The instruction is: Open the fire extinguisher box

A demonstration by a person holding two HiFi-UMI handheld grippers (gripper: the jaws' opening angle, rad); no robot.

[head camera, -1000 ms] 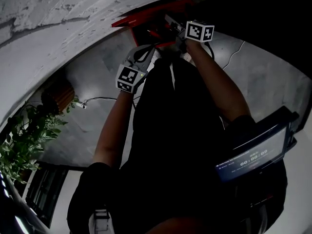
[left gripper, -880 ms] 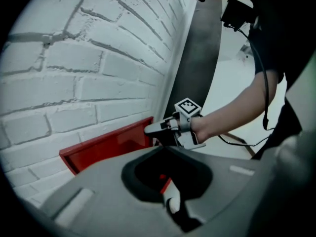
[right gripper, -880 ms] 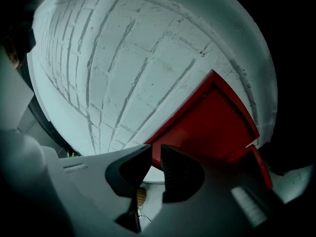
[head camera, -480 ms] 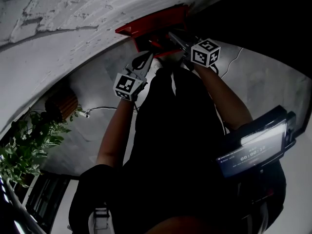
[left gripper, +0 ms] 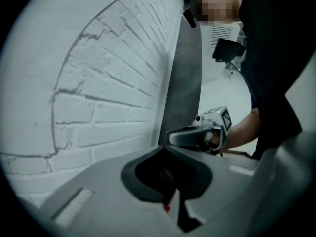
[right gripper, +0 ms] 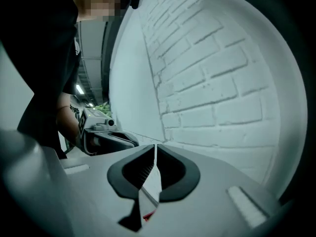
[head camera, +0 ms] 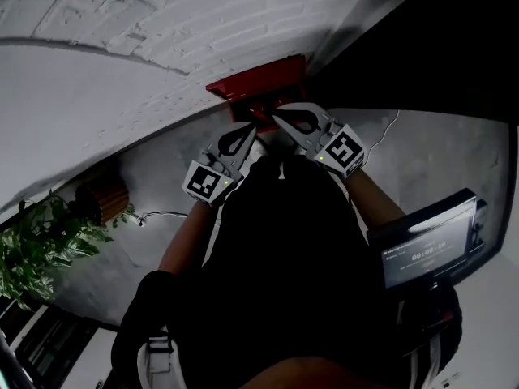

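Note:
The red fire extinguisher box (head camera: pixel 259 82) sits at the foot of the white brick wall (head camera: pixel 122 23). Both grippers hang side by side just short of it, tips pointing at it and touching nothing. My left gripper (head camera: pixel 246 128) is shut and empty; in its own view the tips (left gripper: pixel 167 148) meet against the bricks. The jaws of my right gripper (head camera: pixel 280 118) are closing, with only a hairline slit (right gripper: pixel 156 147) left and nothing between them. Each gripper view shows the other one alongside: the right gripper (left gripper: pixel 170 136) and the left gripper (right gripper: pixel 132 141).
A potted plant (head camera: pixel 32 250) and a brown ribbed object (head camera: pixel 101 199) stand at the left, with a thin cable (head camera: pixel 162 213) on the grey floor. A device with a lit screen (head camera: pixel 430 250) hangs at the person's right side. A dark column (left gripper: pixel 185 83) adjoins the brick wall.
The right gripper has come back from the red box and dropped level with the left one. The head view has swung upward, showing more wall.

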